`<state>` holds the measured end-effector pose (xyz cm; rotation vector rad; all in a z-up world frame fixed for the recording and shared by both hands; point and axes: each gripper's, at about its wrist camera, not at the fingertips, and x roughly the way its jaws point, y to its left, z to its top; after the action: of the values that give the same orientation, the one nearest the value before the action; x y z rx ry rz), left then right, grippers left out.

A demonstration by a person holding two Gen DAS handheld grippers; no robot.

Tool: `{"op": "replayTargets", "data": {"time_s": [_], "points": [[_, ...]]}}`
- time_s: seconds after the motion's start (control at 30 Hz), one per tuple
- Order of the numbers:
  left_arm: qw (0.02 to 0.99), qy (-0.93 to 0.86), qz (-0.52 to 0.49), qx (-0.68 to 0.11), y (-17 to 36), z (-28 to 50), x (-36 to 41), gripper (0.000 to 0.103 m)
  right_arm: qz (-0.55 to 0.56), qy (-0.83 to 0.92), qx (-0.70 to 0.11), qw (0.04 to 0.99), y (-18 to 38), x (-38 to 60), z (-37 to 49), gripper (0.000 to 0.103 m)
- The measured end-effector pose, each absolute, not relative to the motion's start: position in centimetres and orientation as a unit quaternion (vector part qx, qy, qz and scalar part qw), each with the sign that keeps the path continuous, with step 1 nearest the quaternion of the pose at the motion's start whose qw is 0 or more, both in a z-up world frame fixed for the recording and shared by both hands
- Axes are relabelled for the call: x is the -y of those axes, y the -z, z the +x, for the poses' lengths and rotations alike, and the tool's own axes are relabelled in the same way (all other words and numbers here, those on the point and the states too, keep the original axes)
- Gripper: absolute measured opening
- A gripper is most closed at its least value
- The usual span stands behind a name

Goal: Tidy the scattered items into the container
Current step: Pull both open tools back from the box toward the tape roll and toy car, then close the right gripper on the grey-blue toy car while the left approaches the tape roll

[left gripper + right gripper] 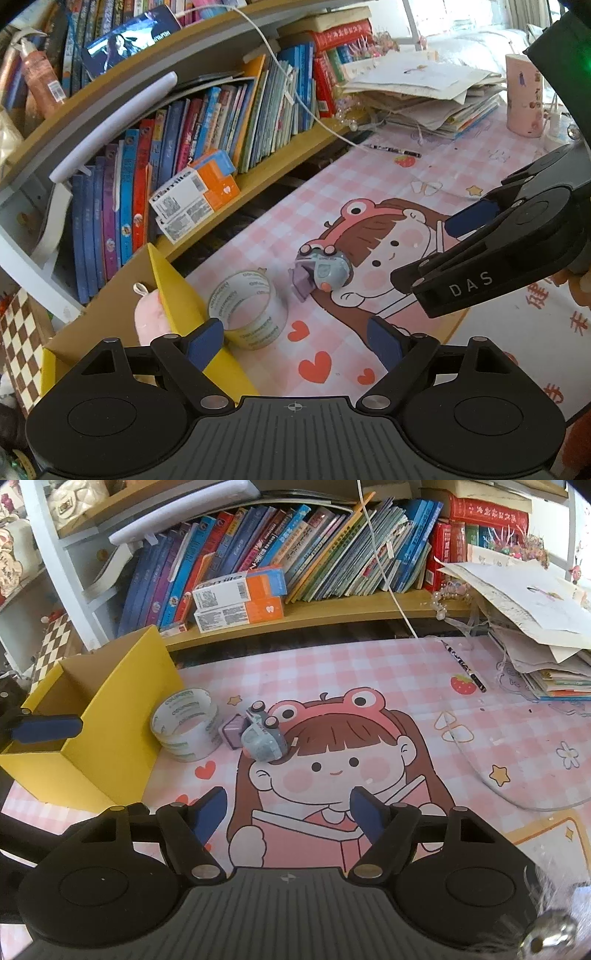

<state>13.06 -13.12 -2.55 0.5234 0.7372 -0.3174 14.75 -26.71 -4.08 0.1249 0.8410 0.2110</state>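
Observation:
A yellow open box (110,709) stands at the left of the pink desk mat, also in the left wrist view (177,295); a pink plush (149,319) lies inside it. A roll of clear tape (186,723) (249,310) stands beside the box. A small grey-blue toy car (264,738) (327,267) lies tipped next to a purple block (232,729) (303,282). My left gripper (295,345) is open and empty by the box and tape. My right gripper (290,812) is open and empty, a short way before the car; it shows in the left wrist view (436,251).
A shelf of books (295,554) and orange-white cartons (240,598) runs along the back. A pile of papers (535,627) sits at the right, a pen (465,666) on the mat, a pink cup (524,96) far right. A white cable (384,565) hangs down.

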Motion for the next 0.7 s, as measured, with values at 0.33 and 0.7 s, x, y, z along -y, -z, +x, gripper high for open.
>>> {"op": "replayTargets", "data": {"time_s": [0.33,0.7], "points": [[0.879,0.159,0.261,-0.366,3.7,15.1,13.8,0.087,0.062,-0.108,-0.423,0.898,5.6,26.8,17.0,0.069],[0.872,0.156,0.276,-0.373,4.6,17.0,14.3,0.086,0.060,-0.132,-0.427,0.892,6.9,26.9,19.8,0.058]]}}
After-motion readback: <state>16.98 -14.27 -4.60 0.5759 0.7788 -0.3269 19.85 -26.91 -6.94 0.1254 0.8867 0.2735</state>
